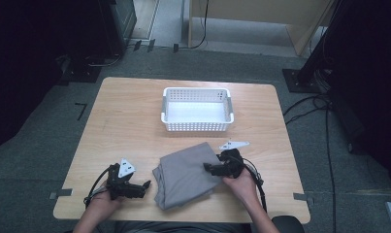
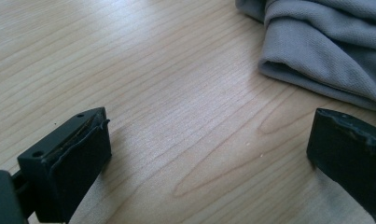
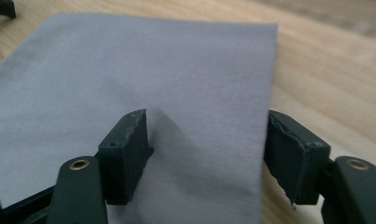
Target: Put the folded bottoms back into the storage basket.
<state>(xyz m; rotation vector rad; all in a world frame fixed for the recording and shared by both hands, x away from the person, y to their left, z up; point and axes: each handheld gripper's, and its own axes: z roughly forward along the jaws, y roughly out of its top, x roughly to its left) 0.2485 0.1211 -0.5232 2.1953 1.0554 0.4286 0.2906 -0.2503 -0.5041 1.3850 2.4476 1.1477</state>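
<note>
Down at the near edge of the table (image 1: pixel 125 104), the left gripper (image 1: pixel 145 185) rests on the bare wood with its jaws spread wide, just beside the folded grey cloth (image 1: pixel 186 174). Next to it, the right gripper (image 1: pixel 206 167) hovers released over the cloth's right edge, jaws straddling the hem without clenching. Farther back stands a white basket (image 1: pixel 197 126), well apart from the cloth.
</note>
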